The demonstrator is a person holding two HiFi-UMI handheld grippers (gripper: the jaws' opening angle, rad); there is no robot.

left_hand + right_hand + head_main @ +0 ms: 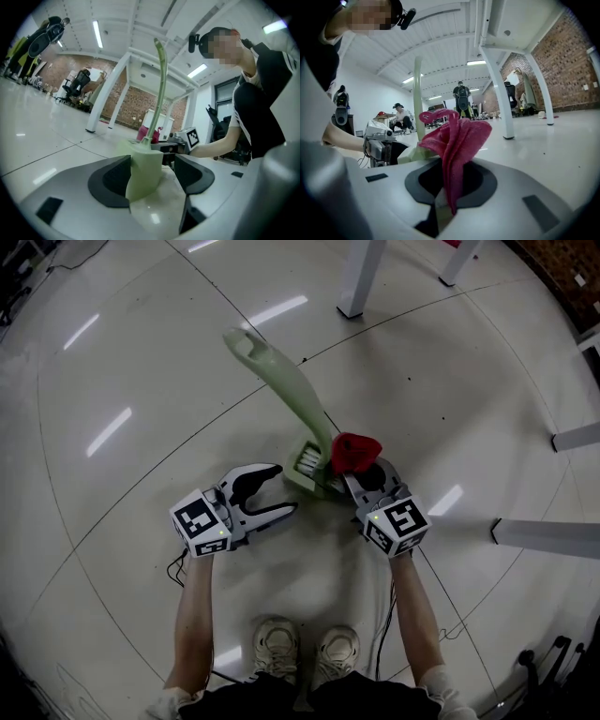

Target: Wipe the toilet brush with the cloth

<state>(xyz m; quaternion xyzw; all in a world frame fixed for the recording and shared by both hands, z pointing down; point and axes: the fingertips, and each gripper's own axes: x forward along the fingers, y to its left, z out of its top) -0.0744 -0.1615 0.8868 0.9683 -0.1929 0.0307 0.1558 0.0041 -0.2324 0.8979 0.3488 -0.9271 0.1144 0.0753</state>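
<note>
A pale green toilet brush (286, 381) stands upright in its green holder (305, 476) on the floor, with white bristles showing at the holder's top. My left gripper (287, 487) is open, just left of the holder. In the left gripper view the holder (143, 171) sits between the spread jaws of the left gripper (147, 177), close to the left pad and apart from the right one. My right gripper (361, 474) is shut on a red cloth (356, 452), which bunches up right beside the holder. In the right gripper view the cloth (457, 138) sticks up from the jaws.
White table legs stand at the back (361, 277) and lie along the right (548, 535). Cables (178, 568) trail on the glossy floor near the person's shoes (305, 648). Several people (461, 101) are far off in the room.
</note>
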